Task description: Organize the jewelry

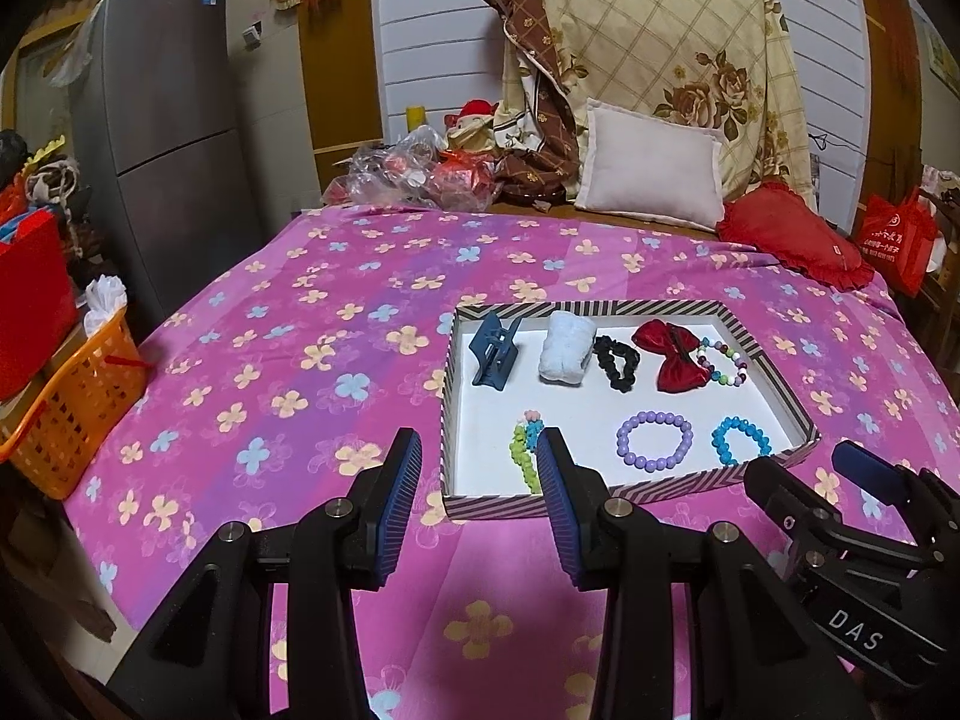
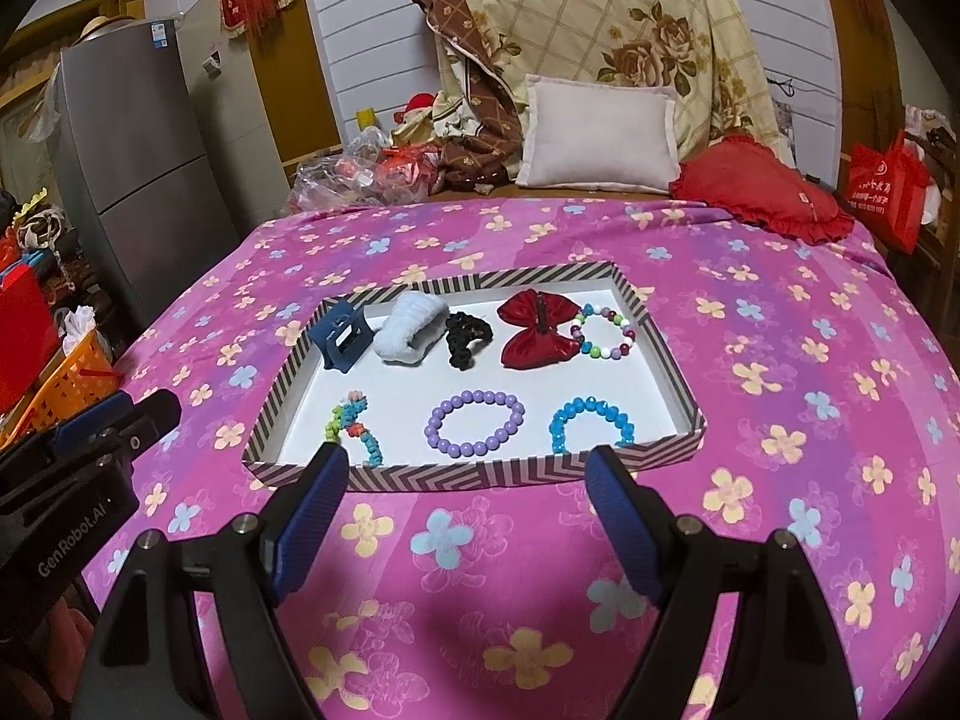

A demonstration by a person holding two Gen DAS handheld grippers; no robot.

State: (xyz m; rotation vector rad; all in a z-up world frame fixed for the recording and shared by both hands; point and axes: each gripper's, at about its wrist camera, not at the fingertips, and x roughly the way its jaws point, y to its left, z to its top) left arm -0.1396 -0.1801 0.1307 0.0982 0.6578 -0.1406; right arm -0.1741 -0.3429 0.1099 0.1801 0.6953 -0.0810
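A striped-rim tray (image 2: 456, 477) (image 1: 498, 505) with a white floor lies on the pink flowered bedspread. Its back row holds a blue claw clip (image 2: 339, 334), a pale blue scrunchie (image 2: 408, 327), a black scrunchie (image 2: 465, 339), a red bow (image 2: 537, 330) and a multicolour bead bracelet (image 2: 603, 333). Its front row holds a green-blue bead bracelet (image 2: 354, 426), a purple bracelet (image 2: 474, 423) and a blue bracelet (image 2: 591, 423). My left gripper (image 1: 477, 462) is open and empty at the tray's near left corner. My right gripper (image 2: 465, 480) is open and empty just before the tray's front rim.
An orange basket (image 1: 78, 402) and red box (image 1: 30, 306) stand left of the bed beside a grey fridge (image 1: 174, 150). A white pillow (image 2: 597, 135), red cushion (image 2: 759, 186), plastic bags (image 2: 354, 177) and a folded quilt lie at the bed's far end.
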